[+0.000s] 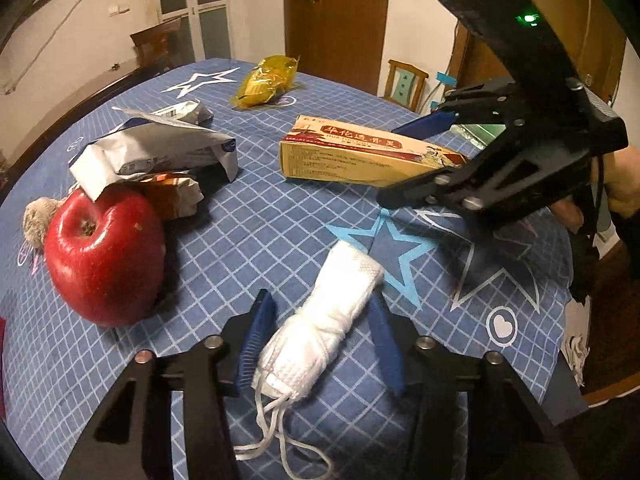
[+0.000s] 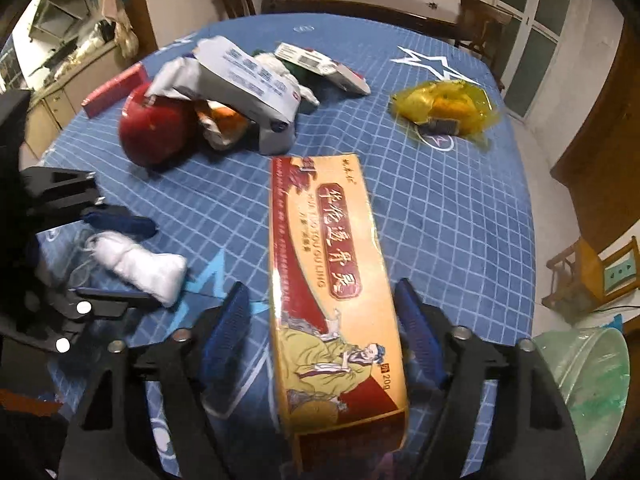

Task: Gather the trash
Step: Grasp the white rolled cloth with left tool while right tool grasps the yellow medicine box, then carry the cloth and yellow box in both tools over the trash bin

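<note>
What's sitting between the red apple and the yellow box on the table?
Nothing. In the left wrist view, bare blue tablecloth separates the apple from the box; crumpled wrappers lie behind.

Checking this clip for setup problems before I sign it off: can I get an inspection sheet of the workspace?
Surface: table under a blue grid cloth with star prints.
Job's things: rolled white mask; long yellow-red box; crumpled white packaging; yellow wrapper.
Clutter: red apple beside the packaging; flat red box at the far edge.
Grippers: left claw straddles the mask, contact unclear; right claw open around the box, gaps on both sides.
Cables: nothing seen on the table.
Surroundings: wooden door; plastic-lined bin beyond the table's edge.
</note>
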A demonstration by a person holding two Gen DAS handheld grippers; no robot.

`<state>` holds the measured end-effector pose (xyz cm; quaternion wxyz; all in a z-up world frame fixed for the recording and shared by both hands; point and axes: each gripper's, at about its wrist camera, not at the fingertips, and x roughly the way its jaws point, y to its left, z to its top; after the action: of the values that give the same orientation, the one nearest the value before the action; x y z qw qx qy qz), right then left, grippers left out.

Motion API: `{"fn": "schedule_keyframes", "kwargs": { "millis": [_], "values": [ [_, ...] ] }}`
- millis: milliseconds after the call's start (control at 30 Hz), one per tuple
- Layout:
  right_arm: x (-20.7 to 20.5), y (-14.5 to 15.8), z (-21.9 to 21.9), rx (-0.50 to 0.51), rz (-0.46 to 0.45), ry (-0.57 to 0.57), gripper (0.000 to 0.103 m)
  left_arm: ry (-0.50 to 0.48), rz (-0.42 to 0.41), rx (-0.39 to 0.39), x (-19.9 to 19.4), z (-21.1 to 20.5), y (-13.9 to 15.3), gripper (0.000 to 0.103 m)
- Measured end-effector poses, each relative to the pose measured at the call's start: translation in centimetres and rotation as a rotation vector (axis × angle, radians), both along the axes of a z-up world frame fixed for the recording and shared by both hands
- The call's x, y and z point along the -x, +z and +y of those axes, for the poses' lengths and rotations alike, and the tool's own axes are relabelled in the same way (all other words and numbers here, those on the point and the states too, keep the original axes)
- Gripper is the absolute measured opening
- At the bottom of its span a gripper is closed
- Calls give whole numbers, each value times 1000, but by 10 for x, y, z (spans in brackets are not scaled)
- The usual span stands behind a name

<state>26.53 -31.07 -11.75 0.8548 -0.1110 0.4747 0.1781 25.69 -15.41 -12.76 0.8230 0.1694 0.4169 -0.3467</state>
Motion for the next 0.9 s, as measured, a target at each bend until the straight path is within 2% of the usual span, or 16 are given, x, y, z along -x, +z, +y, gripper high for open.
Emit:
{"fn": "schedule_keyframes", "kwargs": {
  "millis": [33, 167, 300, 367, 567, 700, 900],
  "values": [
    [0, -1, 1, 0, -2, -4, 57, 10, -11, -5, 1, -1, -1, 48],
    [13, 1, 1, -32, -40, -30, 56, 102, -39, 18, 9, 5, 4, 28],
    [40, 15, -3, -100, -152, -105, 56, 281, -81, 117, 13, 27, 17, 28],
    [56, 24, -1, -124, -216, -135, 56, 330, -93, 169, 17, 32, 24, 28],
    [90, 52, 4, -176, -389, -224, 56, 429, -238, 209, 47, 28, 51, 28],
    [108, 65, 10, -162, -516, -270, 56, 503, -331, 252, 66, 29, 71, 28],
    [122, 72, 11, -183, -603, -300, 56, 558, -416, 280, 93, 33, 92, 28]
  ]
}}
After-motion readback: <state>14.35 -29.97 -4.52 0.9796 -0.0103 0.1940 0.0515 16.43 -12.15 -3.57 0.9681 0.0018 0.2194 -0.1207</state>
